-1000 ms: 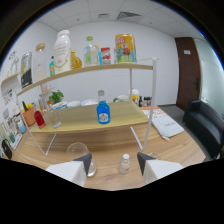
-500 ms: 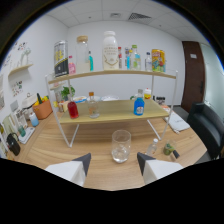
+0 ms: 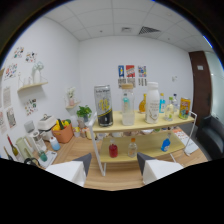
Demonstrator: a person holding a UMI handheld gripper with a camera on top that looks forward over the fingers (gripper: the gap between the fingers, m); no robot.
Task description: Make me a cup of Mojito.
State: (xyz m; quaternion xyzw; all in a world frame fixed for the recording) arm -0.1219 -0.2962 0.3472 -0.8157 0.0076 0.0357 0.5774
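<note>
Two white fingers of the gripper [image 3: 112, 172] stand wide apart with nothing between them, aimed at a two-level rack [image 3: 145, 131] that sits beyond them on a wooden table [image 3: 120, 175]. Every container on the rack stands upright, its long axis vertical and its cap or lid at the top. On the upper shelf, from one end to the other, are a dark can with a yellow label [image 3: 104, 105], a clear bottle with a pale cap [image 3: 128, 105], a white bottle [image 3: 152, 103], a small blue-topped bottle [image 3: 162, 104] and a yellow-green carton [image 3: 184, 107] at the far end. On the lower shelf stand a small red bottle [image 3: 113, 150], a clear bottle [image 3: 132, 147] just beside it, and a small blue bottle [image 3: 165, 145] well apart from those two. No cup or glass can be made out ahead of the fingers. Beside the rack on the table are an orange pot holding yellow things [image 3: 63, 132], a green plant [image 3: 84, 112] and several small items too blurred to name. The room is a white-walled office with a tiled ceiling and a vent, coloured posters [image 3: 131, 71] on the far wall, a small wall shelf [image 3: 31, 86], and a dark door [image 3: 205, 82] at the side.
</note>
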